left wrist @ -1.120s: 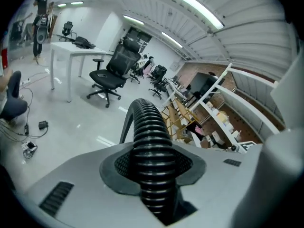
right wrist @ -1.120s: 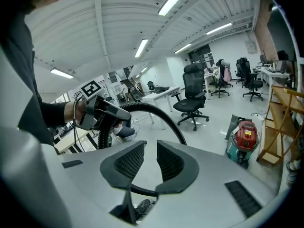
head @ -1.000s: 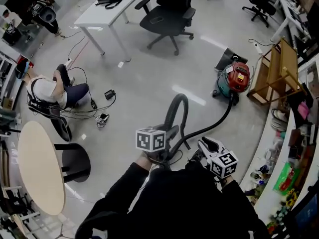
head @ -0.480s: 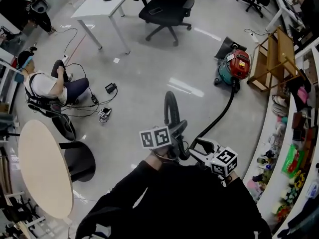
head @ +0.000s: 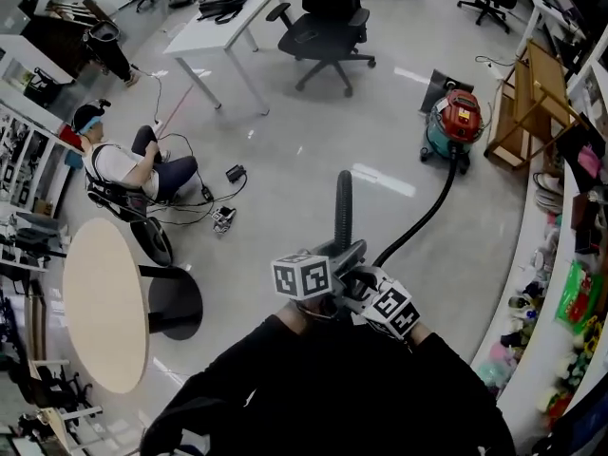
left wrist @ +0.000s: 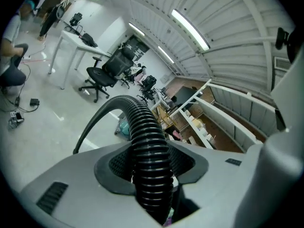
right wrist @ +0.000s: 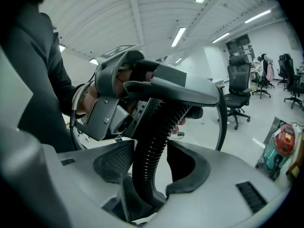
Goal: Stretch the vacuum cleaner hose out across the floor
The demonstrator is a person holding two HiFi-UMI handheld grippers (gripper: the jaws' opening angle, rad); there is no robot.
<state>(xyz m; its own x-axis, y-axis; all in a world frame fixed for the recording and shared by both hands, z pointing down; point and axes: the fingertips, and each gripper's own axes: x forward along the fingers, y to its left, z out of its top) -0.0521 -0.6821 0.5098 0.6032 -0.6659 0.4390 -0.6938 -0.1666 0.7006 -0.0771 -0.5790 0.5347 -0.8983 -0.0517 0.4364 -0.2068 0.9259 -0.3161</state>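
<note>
Running between the jaws of the left gripper (left wrist: 151,167), the black hose (left wrist: 147,141) is touched by both pads, though these have just been opening. Further right it is flanked loosely by the half-open, just-widened jaws of the right gripper (right wrist: 156,163), and the red vacuum cleaner (head: 458,122) is reached at upper right.

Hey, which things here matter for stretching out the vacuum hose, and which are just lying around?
For the job:
black ribbed vacuum hose
red and teal canister vacuum cleaner

Just lying about:
black swivel office chair
white rectangular table
round beige table
light wooden rack
</note>
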